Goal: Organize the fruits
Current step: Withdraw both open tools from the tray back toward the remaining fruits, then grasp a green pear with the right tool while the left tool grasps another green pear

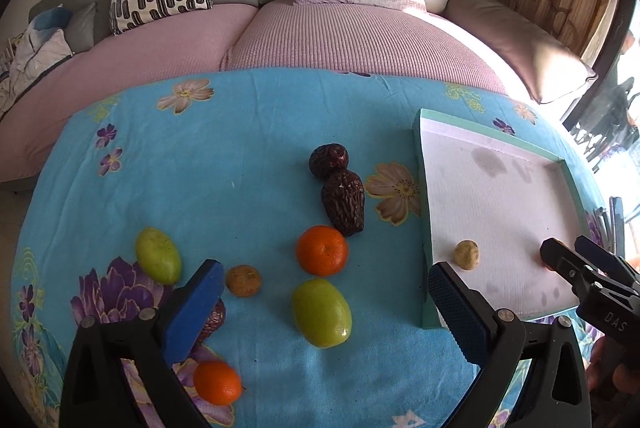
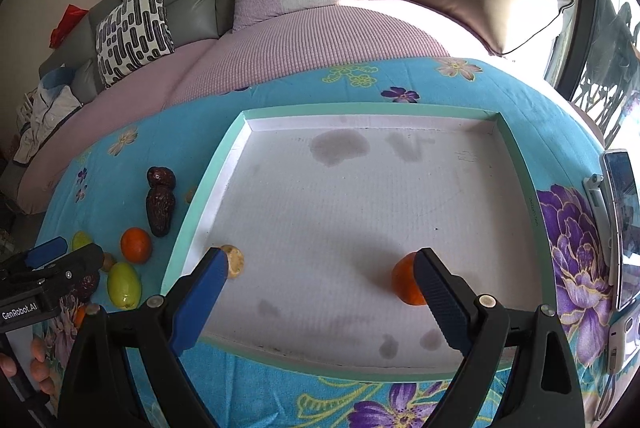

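Over the fruit on the blue floral cloth, my left gripper (image 1: 324, 270) stands open and empty. Between and ahead of its fingers lie an orange (image 1: 322, 250), a green fruit (image 1: 321, 312), a small brown fruit (image 1: 243, 280) and two dark dates (image 1: 344, 201). A second green fruit (image 1: 158, 255) lies at the left, another orange (image 1: 218, 382) under the left finger. My right gripper (image 2: 320, 256) is open above the white tray (image 2: 360, 109). An orange (image 2: 404, 284) rests on the tray beside its right finger, and a tan fruit (image 2: 234, 260) by its left fingertip.
A phone (image 2: 622, 228) stands on a holder at the table's right edge. Beyond the table's far edge is a sofa with pink covers (image 1: 360, 39) and cushions. Part of a hand (image 2: 38, 352) shows at the lower left of the right wrist view.
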`<state>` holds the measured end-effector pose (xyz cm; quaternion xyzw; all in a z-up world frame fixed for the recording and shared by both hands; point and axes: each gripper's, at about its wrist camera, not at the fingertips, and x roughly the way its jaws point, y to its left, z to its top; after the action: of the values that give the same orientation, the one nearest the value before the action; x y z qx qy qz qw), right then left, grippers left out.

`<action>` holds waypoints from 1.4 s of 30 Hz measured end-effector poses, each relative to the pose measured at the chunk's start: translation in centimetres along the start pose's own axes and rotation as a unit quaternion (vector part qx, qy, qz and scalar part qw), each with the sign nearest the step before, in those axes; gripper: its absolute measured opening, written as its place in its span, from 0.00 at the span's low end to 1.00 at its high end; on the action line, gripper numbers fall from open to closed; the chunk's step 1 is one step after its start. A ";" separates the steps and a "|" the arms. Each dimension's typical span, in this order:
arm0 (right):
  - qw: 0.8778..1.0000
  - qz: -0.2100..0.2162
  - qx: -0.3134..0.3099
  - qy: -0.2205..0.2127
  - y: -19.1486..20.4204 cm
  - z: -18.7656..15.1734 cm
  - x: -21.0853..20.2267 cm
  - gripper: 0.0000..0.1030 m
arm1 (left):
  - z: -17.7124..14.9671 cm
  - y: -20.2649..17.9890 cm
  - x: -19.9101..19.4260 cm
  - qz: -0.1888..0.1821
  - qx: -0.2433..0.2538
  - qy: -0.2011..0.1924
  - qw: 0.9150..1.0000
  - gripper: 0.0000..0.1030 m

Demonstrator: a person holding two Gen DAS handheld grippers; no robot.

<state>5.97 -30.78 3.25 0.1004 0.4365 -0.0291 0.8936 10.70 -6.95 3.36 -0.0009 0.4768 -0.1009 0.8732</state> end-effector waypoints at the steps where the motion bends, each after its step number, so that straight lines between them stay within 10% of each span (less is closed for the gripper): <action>1: 1.000 0.004 -0.007 -0.003 0.7 0.1 0.0 0.91 | 0.1 0.6 -0.3 0.002 -0.006 -0.005 1.000 1.00; 20: 0.991 0.102 -0.089 -0.008 13.2 -0.4 1.0 0.91 | -0.9 11.7 -2.5 0.060 -0.102 -0.038 0.992 0.99; 42: 0.984 0.076 -0.143 0.076 17.0 -3.5 6.2 0.83 | -0.9 13.5 5.0 0.034 -0.119 0.041 0.991 0.79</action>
<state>9.43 -13.23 -1.09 0.0065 0.4937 0.1093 0.8627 14.94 5.46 -2.59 -0.0847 0.5207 -0.0137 0.8494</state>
